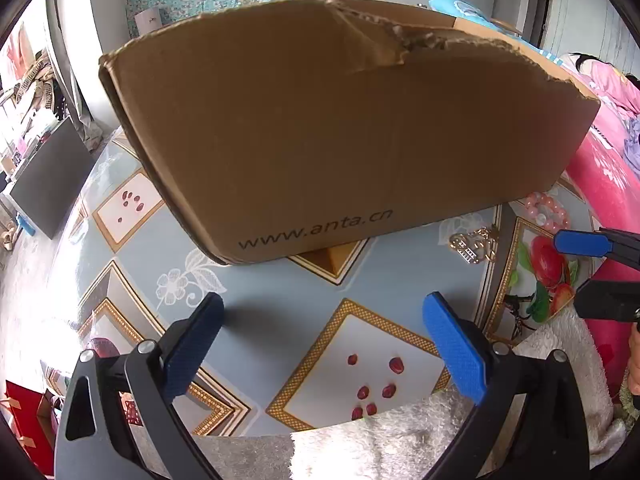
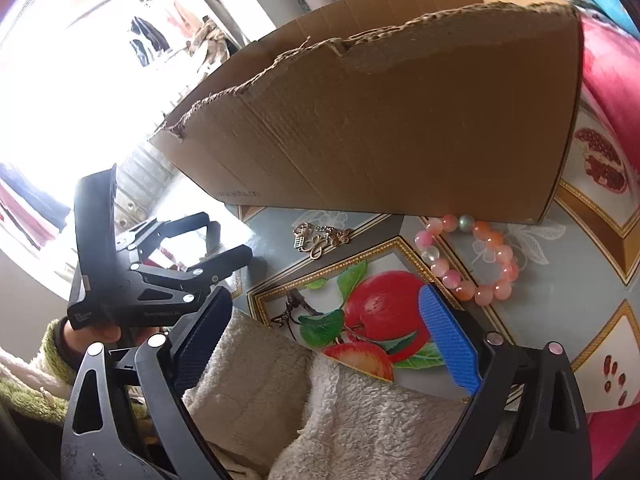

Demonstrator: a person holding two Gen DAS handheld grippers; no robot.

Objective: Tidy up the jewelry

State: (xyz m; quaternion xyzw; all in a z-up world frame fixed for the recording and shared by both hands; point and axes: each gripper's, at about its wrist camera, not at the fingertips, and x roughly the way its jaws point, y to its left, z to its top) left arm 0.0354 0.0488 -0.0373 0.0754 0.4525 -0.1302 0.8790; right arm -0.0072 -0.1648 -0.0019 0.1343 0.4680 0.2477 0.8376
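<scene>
A brown corrugated cardboard box (image 1: 340,132) with a torn upper edge stood on the far part of a table covered with a pale blue fruit-patterned oilcloth (image 1: 280,292). Near the box's right end, on the cloth, lay a bracelet of round pink and orange beads (image 2: 472,264), its far beads touching or almost touching the box wall. Just left of it lay a small gold-coloured metal chain with charms (image 2: 320,238), close to the foot of the box. A darker, thin piece (image 2: 294,312) lay nearer, on the printed apple picture; the view was too poor to say what it was.

The left gripper (image 1: 322,344) hovered over the cloth with its blue-padded jaws spread wide and nothing between them. The right gripper (image 2: 326,340) likewise had its jaws wide apart, over the apple picture and the edge of a cream fleece cloth (image 2: 340,412), gripping nothing. Both pieces of jewellery were outside the box and apart from either gripper.
</scene>
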